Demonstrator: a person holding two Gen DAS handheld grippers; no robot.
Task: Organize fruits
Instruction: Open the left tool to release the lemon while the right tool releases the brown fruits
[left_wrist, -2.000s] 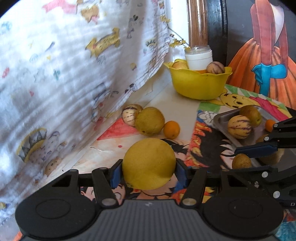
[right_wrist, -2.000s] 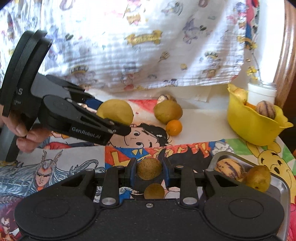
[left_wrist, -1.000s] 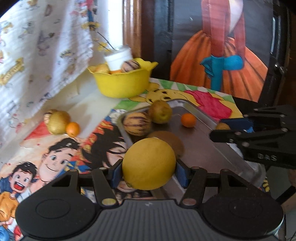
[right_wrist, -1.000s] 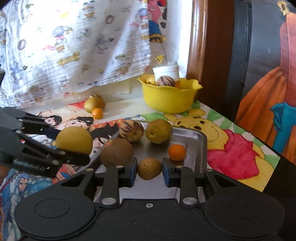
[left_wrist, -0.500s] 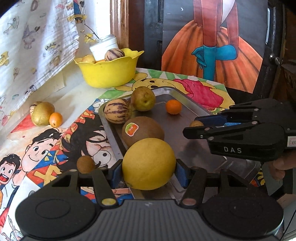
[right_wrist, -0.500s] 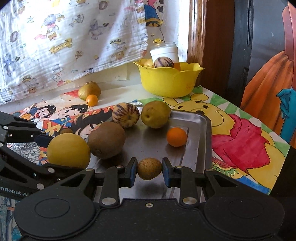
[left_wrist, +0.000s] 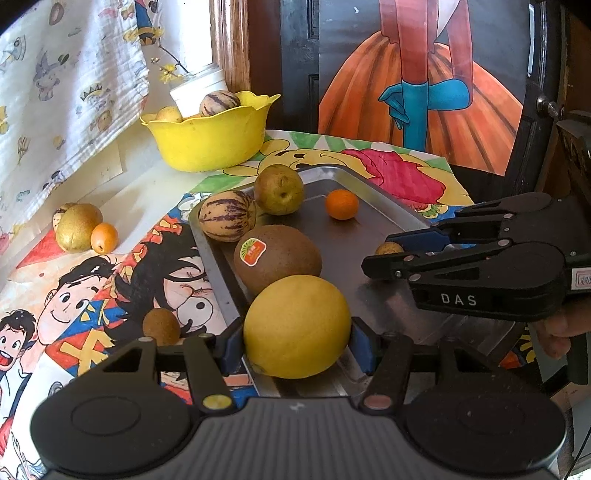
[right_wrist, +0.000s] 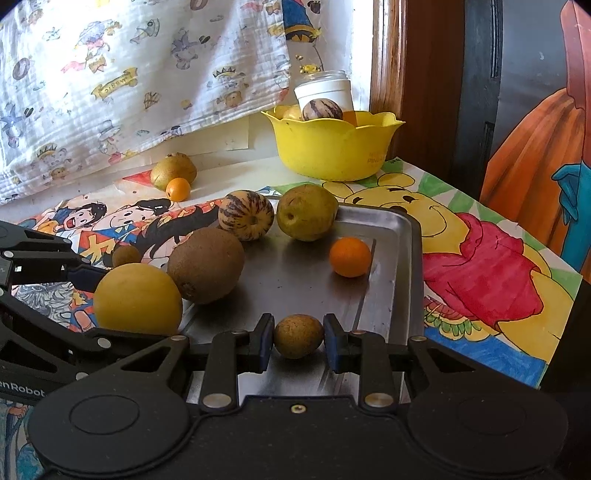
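Note:
My left gripper (left_wrist: 297, 345) is shut on a large yellow fruit (left_wrist: 297, 326) at the near left corner of the metal tray (left_wrist: 369, 280). My right gripper (right_wrist: 299, 341) has a small brown fruit (right_wrist: 298, 336) between its pads; a small gap shows at each side, and the fruit rests low over the tray (right_wrist: 314, 288). In the tray lie a big brown kiwi (right_wrist: 206, 265), a striped melon (right_wrist: 245, 215), a green pear (right_wrist: 306, 212) and a small orange (right_wrist: 350, 257). The right gripper also shows in the left wrist view (left_wrist: 388, 254).
A yellow bowl (right_wrist: 334, 147) with fruit and a white jar (right_wrist: 325, 92) stands at the back. A golden fruit (right_wrist: 173, 170) and a small orange (right_wrist: 178, 189) lie by the hanging cloth. A small brown fruit (left_wrist: 161, 327) lies on the cartoon mat left of the tray.
Both grippers swung from the mat over to the tray and came down low with their fruits. The right gripper's pads have parted slightly from the small brown fruit.

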